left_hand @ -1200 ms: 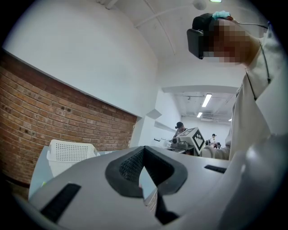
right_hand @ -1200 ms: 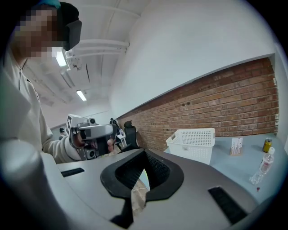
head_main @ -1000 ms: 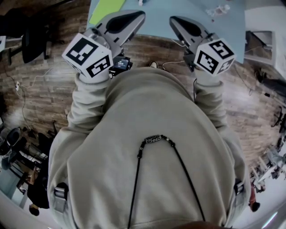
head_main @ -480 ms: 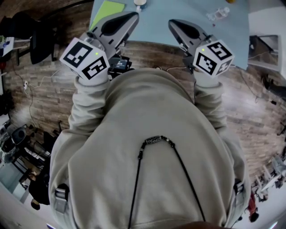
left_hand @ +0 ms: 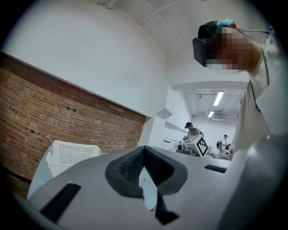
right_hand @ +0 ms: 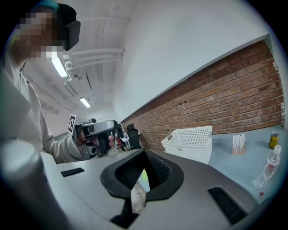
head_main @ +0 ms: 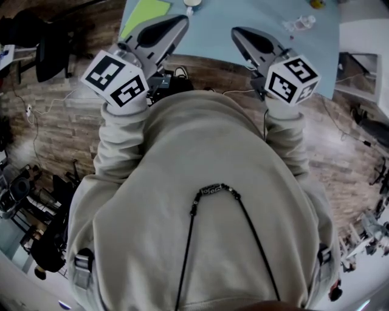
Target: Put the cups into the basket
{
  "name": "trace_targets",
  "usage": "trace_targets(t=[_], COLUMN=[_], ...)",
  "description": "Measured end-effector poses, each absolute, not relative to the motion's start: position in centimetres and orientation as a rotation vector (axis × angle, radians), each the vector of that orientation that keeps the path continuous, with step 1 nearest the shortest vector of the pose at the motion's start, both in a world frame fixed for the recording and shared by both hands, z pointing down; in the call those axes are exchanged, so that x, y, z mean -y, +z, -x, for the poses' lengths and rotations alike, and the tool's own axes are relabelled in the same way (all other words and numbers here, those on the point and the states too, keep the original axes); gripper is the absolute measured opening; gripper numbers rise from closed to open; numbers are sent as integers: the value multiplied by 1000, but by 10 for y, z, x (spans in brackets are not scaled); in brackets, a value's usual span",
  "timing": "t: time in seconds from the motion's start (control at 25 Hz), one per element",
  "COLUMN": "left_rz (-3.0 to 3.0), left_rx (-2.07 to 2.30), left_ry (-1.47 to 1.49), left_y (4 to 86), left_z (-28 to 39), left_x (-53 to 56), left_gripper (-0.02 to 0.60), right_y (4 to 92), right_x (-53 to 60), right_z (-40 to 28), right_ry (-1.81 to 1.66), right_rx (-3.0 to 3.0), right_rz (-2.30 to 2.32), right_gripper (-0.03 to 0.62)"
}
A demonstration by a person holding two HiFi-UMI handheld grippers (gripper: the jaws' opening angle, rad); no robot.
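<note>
White plastic mesh forms the basket [right_hand: 191, 143], which stands on the pale blue table [head_main: 219, 15]. No cup can be made out for certain. A small white thing [head_main: 191, 3] in the head view may be one, though where it lies from the basket cannot be told.

The left hand-held gripper [left_hand: 143, 152] and right hand-held gripper [right_hand: 145, 155] both have their jaws closed together on nothing, well apart from the basket. The step in hand looks like the approach. It would go best by coming nearer, finding a cup, and spreading the jaws before reaching its rim.

Just right of the basket stands a small card [right_hand: 238, 144], its print too small to read. Further right are a can [right_hand: 273, 140] and a clear bottle [right_hand: 269, 170], both with illegible labels.
</note>
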State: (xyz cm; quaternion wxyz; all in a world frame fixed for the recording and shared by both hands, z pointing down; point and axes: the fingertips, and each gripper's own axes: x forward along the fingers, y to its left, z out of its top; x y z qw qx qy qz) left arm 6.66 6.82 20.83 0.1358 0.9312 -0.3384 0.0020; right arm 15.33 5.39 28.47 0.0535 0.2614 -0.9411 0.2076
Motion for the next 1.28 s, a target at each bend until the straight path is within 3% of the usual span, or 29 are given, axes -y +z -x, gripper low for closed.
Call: trace_targets(t=[1.28], left_rz=[-2728], left_rx=[736], left_ry=[-60], left_y=[215], left_z=[1], left_x=[117], left_gripper=[-5], right_y=[285], right_x=[103], right_z=[-66], right_ry=[611], right_rx=[2727], right_rz=[-876], right_gripper=[12])
